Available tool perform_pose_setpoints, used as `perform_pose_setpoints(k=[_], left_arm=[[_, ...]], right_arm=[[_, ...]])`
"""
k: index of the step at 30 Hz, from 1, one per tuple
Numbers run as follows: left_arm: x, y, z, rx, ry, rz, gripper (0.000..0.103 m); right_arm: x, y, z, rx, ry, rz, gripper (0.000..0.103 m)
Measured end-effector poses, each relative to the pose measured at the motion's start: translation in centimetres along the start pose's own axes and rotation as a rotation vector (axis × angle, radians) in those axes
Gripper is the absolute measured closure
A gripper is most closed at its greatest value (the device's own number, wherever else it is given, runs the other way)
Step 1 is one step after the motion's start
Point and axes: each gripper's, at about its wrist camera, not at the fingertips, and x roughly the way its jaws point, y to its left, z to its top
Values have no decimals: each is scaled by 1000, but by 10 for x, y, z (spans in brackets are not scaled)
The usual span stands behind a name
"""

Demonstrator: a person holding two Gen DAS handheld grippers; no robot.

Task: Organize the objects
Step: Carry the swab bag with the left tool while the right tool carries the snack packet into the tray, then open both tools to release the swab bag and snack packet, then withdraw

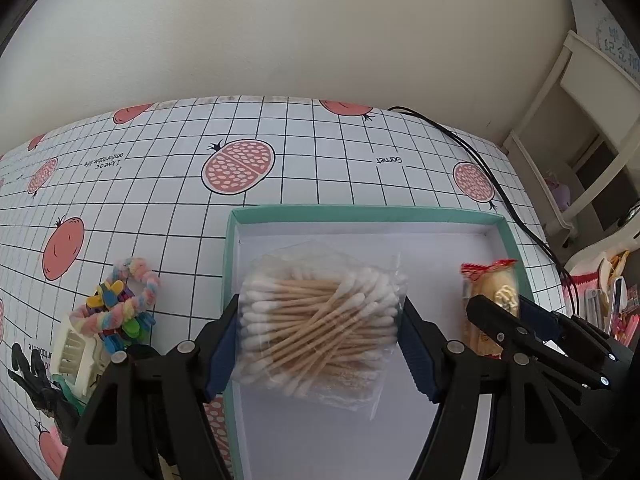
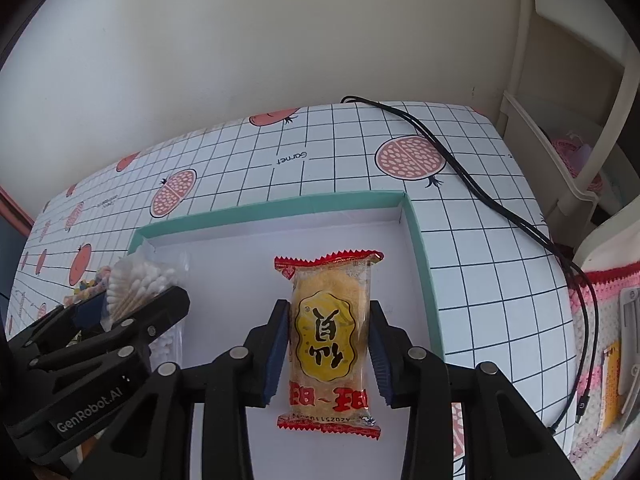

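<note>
Left gripper [image 1: 320,336]: jaws set wide apart, one on each side of a clear bag of cotton swabs [image 1: 320,320]; the pads stand at the bag's edges, but whether they press it cannot be told. The bag lies in the left part of a shallow teal-rimmed box lid [image 1: 360,213] with a white floor.

Right gripper [image 2: 329,350]: jaws at a narrow setting on either side of a rice cracker packet [image 2: 330,340] with red crimped ends. The left pad is at the wrapper's edge; a thin gap shows at the right pad. A firm hold cannot be confirmed. The packet lies flat in the right part of the same lid, well apart from the swabs.

Surroundings: the lid sits on a table covered with a grid-and-pomegranate cloth [image 1: 280,152]. Left of the lid, outside it, lie a pastel twisted hair tie [image 1: 132,292], a cluster of coloured clips [image 1: 120,320], a cream claw clip [image 1: 76,352] and a black claw clip [image 1: 36,380], crowded together beside the left jaw. A black cable [image 2: 480,196] runs across the table's far right corner and down its right edge, clear of the lid. A cream shelf unit [image 2: 560,100] stands to the right.
</note>
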Motion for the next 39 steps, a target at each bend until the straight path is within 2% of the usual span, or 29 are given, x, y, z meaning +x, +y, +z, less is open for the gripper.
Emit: perform_pose_setpoints(k=[9, 17, 21, 24, 26, 28, 30, 39], left_arm=[[-7, 2, 1, -19, 0, -26, 30], [-18, 5, 0, -24, -9, 0, 29], [-22, 8, 1, -25, -26, 17, 20], [-27, 11, 1, -32, -40, 36, 12], [-30, 15, 1, -43, -54, 42, 10], [-32, 19, 1, -55, -55, 49, 9], [-33, 23, 1, -64, -60, 61, 6], [-42, 34, -3, -81, -80, 94, 4]], right_arm=[[-8, 1, 1, -4, -10, -11, 59], [-15, 3, -2, -12, -18, -24, 58], [-18, 0, -4, -4, -29, -26, 40], [-19, 0, -4, -7, -33, -27, 31], [-20, 0, -4, -7, -37, -29, 21], [-21, 0, -5, -6, -39, -30, 7], [-22, 0, -5, -3, -45, -33, 0], [-28, 3, -7, -3, -46, -43, 0]])
